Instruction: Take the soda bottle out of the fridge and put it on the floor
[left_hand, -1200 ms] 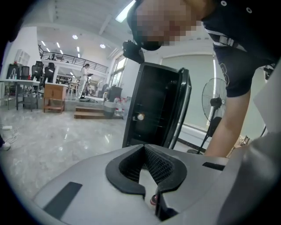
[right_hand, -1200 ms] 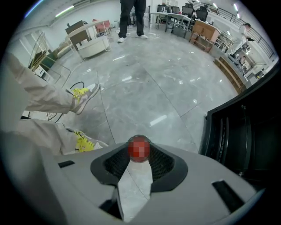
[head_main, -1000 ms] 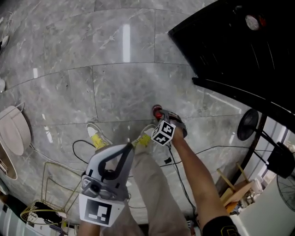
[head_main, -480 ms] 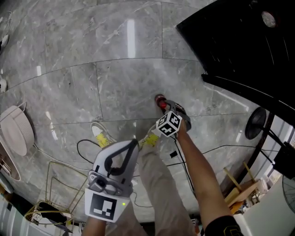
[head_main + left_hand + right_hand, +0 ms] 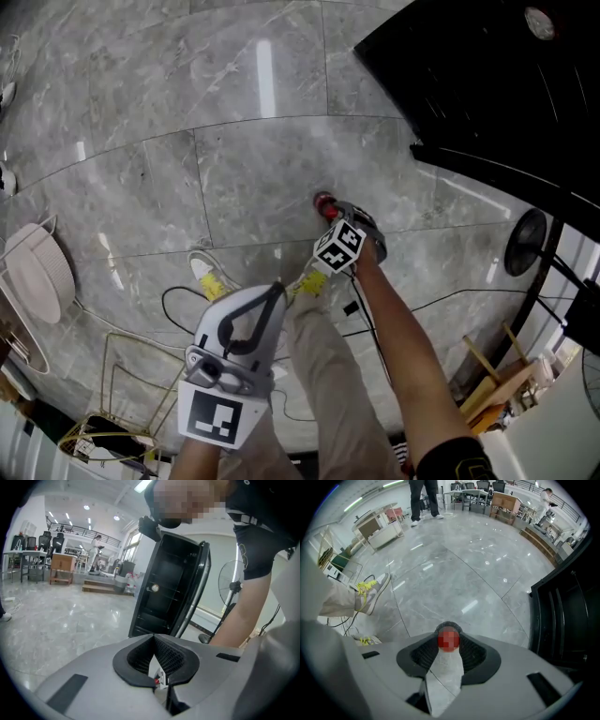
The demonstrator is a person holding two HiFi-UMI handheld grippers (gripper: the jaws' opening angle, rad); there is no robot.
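Evidently the setting-down step is in hand: in the head view the right gripper (image 5: 329,216) points down at the grey stone floor (image 5: 234,159) just ahead of the person's shoes (image 5: 208,277). Only the red cap (image 5: 323,202) of the soda bottle shows past its tip, so I cannot tell whether the base touches the floor. The left gripper (image 5: 273,293) hangs nearer the body. The black fridge (image 5: 487,84) stands at the upper right, well apart from the bottle. In the left gripper view the jaws meet at their tips on nothing, and beyond them the fridge stands open, with nothing on its shelves that I can make out. In the right gripper view the jaws sit at a middling width, clamped on the bottle at its red-capped neck, with floor beneath. Next, I judge, the bottle needs seating upright on the tile before the jaws part and lift straight off — a tilted release could tip it.
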